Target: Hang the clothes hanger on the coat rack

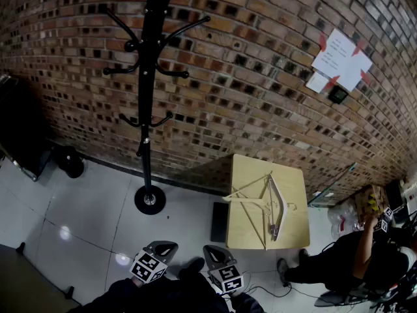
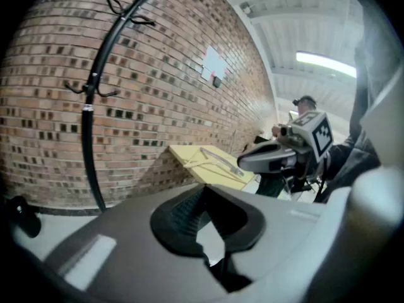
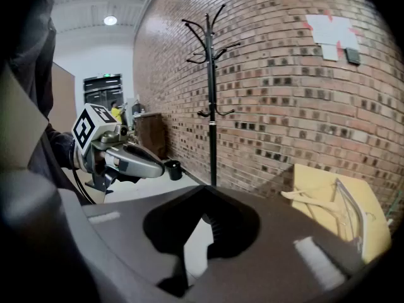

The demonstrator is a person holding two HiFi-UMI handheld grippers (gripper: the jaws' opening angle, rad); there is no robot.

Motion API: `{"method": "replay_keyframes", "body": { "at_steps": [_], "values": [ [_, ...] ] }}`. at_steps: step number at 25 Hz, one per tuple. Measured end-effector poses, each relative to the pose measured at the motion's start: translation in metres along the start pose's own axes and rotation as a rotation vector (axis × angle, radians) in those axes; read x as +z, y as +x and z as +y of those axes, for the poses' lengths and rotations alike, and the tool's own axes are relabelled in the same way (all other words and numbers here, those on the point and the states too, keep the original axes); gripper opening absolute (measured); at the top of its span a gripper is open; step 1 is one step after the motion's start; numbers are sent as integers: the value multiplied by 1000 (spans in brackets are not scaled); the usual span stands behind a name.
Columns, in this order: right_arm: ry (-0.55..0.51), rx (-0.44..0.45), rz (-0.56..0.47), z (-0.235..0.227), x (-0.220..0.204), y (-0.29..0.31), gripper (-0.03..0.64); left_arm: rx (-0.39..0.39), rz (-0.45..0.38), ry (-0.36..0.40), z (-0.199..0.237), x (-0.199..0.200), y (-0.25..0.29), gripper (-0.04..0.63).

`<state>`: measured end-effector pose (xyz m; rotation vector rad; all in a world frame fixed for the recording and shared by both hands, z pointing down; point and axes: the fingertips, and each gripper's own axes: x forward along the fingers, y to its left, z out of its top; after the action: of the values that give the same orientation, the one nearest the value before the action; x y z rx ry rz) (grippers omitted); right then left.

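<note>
A black coat rack point(image 1: 148, 77) with curved hooks stands on the floor against the brick wall. Right of it, a pale wooden clothes hanger point(image 1: 268, 201) lies flat on a small light wooden table point(image 1: 290, 178), with what looks like a second hanger across it. My left gripper point(image 1: 163, 246) and right gripper point(image 1: 217, 253) are low at the frame's bottom, well short of the table, both shut and holding nothing. The left gripper view has the rack's pole point(image 2: 91, 137), the hanger point(image 2: 221, 161) and the right gripper point(image 2: 252, 160). From the right gripper view I see the rack point(image 3: 211, 106), the hanger point(image 3: 322, 197) and the left gripper point(image 3: 158, 168).
A person sits on the floor point(image 1: 352, 263) to the right of the table, beside bags point(image 1: 368, 204). A dark panel point(image 1: 219, 222) leans at the table's left side. A black bin point(image 1: 70, 162) and a dark case point(image 1: 23, 135) stand at the left wall. Taped papers point(image 1: 340, 60) hang on the bricks.
</note>
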<state>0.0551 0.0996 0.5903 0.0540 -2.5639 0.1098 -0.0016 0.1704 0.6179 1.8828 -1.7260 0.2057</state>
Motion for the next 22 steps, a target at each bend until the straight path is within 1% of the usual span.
{"method": "replay_keyframes", "body": {
  "at_steps": [5, 11, 12, 16, 22],
  "values": [
    [45, -89, -20, -86, -15, -33, 5, -74, 12, 68, -34, 35, 76, 0],
    [136, -185, -47, -157, -36, -65, 8, -192, 81, 152, -76, 59, 143, 0],
    [148, -196, -51, -168, -38, -68, 22, -202, 90, 164, -80, 63, 154, 0],
    [186, -229, -63, -213, -52, -81, 40, -220, 127, 205, -92, 79, 205, 0],
    [247, -300, -72, -272, -74, -110, 55, -285, 164, 266, -115, 115, 279, 2]
  ]
}}
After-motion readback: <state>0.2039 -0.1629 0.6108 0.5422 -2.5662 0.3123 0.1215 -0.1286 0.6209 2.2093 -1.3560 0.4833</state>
